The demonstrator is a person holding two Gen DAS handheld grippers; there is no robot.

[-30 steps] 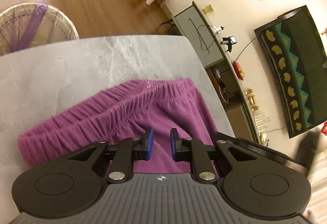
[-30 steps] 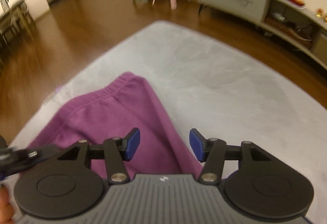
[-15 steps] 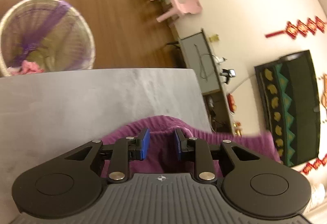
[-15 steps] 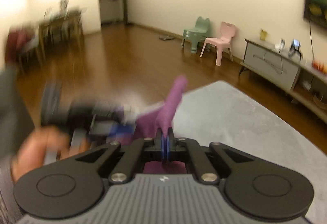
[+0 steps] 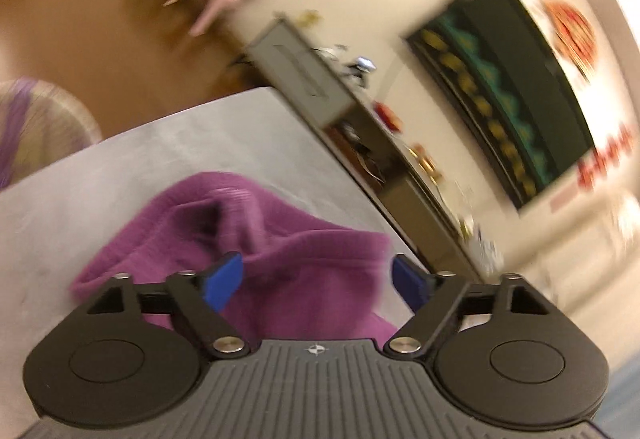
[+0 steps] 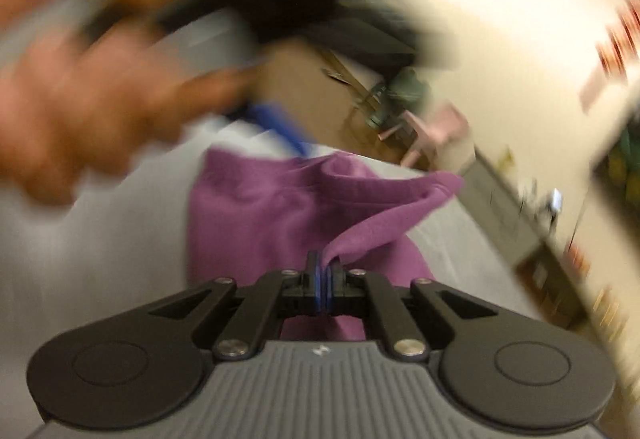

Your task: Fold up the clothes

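Mid-fold: right gripper (image 6: 320, 275) pinches a purple garment (image 6: 256, 215) edge, frame centre on the grey table (image 5: 100, 167). Left gripper (image 5: 318, 279), jaws just opened wide, grips nothing. Next: lay edge over, release.

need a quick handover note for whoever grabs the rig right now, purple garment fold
Left gripper: jaws have just opened, nothing between the pads, above the cloth.
Right gripper: shut on an edge of the purple garment, lifting it.
Garment lies bunched on the grey table; part is doubled over.
Done: one fold started.
Left: lay the held edge down, flatten, finish folding.
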